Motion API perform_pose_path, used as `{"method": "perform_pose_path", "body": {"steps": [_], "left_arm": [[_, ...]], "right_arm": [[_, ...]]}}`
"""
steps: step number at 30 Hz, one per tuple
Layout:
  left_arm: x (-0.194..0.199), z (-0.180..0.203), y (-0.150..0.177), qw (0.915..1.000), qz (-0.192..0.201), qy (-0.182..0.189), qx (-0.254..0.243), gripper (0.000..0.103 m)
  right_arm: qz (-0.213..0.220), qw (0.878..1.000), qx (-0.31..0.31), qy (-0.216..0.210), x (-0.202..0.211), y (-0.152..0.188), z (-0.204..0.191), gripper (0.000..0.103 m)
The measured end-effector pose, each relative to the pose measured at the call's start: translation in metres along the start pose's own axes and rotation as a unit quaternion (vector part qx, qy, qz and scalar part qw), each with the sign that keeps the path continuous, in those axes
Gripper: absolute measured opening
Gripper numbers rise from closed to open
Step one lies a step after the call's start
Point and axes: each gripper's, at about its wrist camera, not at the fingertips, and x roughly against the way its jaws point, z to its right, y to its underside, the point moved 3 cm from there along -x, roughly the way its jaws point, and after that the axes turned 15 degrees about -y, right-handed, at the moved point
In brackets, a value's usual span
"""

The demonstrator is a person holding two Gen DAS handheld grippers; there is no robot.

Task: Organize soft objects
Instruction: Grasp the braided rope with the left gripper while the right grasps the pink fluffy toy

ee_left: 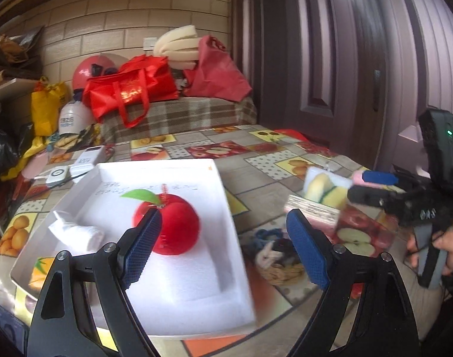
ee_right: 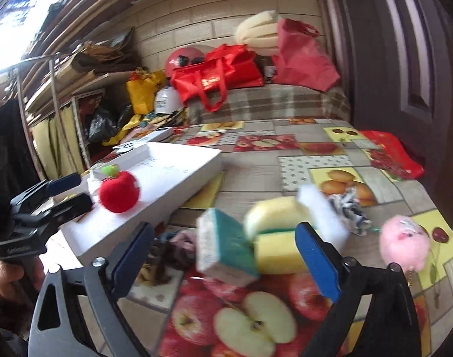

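A white box (ee_left: 226, 208) (ee_right: 196, 166) holds a red plush apple (ee_left: 172, 226) (ee_right: 119, 192) and a rolled white cloth (ee_left: 74, 233). My left gripper (ee_left: 223, 247) is open and empty above the box, with the apple by its left finger. My right gripper (ee_right: 223, 261) is open over a tissue pack (ee_right: 223, 250) and yellow sponges (ee_right: 277, 238) (ee_left: 327, 190). A pile of hair ties (ee_left: 274, 253) (ee_right: 167, 253) lies right of the box. A pink plush (ee_right: 404, 247) sits at the right.
A fruit-print cloth covers the table (ee_right: 315, 160). Power banks (ee_left: 83, 163) lie behind the box. Red bags (ee_left: 131, 89) and foam sit on a plaid bench at the back. A dark door (ee_left: 345, 59) stands at the right. A striped cloth (ee_right: 351, 208) lies by the sponges.
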Motion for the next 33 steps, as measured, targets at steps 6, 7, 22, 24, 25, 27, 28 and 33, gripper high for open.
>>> {"method": "perform_pose_path", "body": {"steps": [6,7,22,24,25,27,28,33], "left_arm": [[-0.002,0.053,0.003,0.9965,-0.037,0.047,-0.058,0.086],[-0.005,0.058,0.004,0.9959,-0.045,0.047,-0.063,0.086],[-0.046,0.082,0.022,0.9815,-0.149,0.008,-0.12,0.086],[-0.047,0.085,0.024,0.9799,-0.151,0.002,-0.131,0.086],[-0.047,0.087,0.025,0.9789,-0.152,0.0,-0.137,0.086],[-0.049,0.091,0.027,0.9762,-0.158,0.002,-0.149,0.086],[-0.05,0.093,0.028,0.9751,-0.161,0.004,-0.153,0.085],[-0.05,0.104,0.032,0.97,-0.171,0.043,-0.167,0.053]], "right_arm": [[0.026,0.993,-0.064,0.098,0.054,0.001,0.087,0.103],[0.023,0.99,-0.076,0.113,0.059,0.001,0.1,0.103],[-0.1,0.979,-0.07,0.162,0.024,0.009,0.14,0.103],[-0.127,0.976,-0.072,0.162,0.01,0.01,0.145,0.103],[-0.137,0.975,-0.075,0.159,0.005,0.011,0.148,0.103],[-0.15,0.973,-0.079,0.154,0.002,0.014,0.15,0.103],[-0.149,0.974,-0.081,0.152,0.002,0.014,0.151,0.103],[-0.145,0.975,-0.097,0.137,0.005,0.014,0.155,0.094]]}}
